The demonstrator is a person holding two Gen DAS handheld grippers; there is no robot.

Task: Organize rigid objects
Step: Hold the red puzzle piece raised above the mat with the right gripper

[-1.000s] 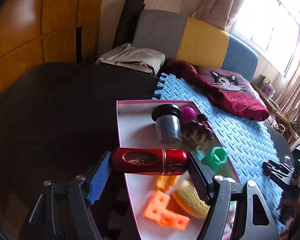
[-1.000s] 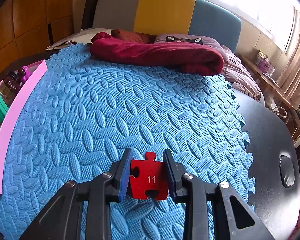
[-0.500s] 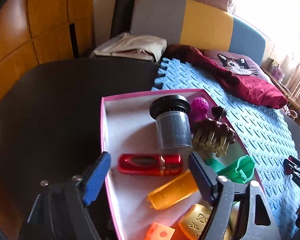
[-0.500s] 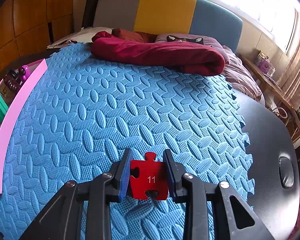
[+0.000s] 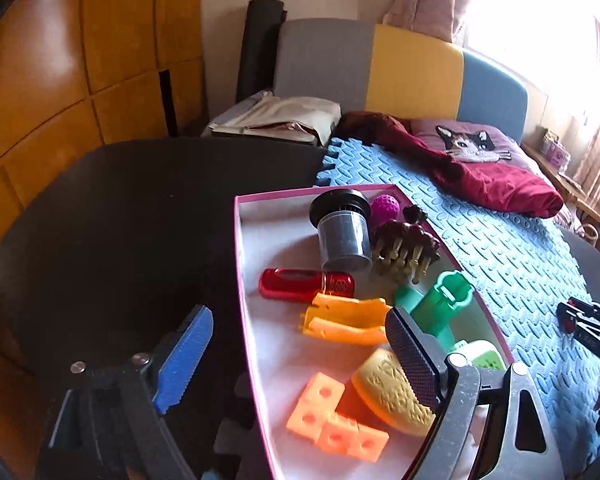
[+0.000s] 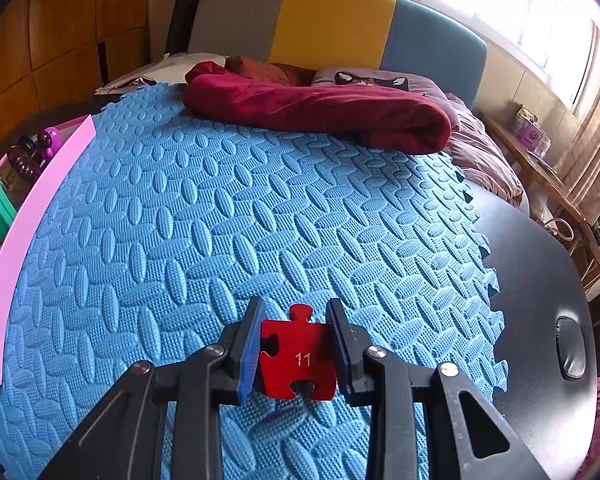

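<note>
**Red cylinder released into the pink tray**

The glossy red metallic cylinder [image 5: 306, 285] has left the left gripper [image 5: 296, 354], whose ribbed jaws are opening wide and empty, and lies in the pink-rimmed tray [image 5: 237, 264]. The right gripper [image 6: 296, 346] pinches a flat red puzzle piece [image 6: 298, 358] over the embossed blue foam mat [image 6: 236, 216].

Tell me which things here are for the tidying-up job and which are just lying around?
For the job:
tray
red tube
black jar
orange blocks
green toy
puzzle piece in the right gripper
left gripper, empty, jaws opening

Just lying about:
red blanket
cat pillow
bag
blue mat
</note>
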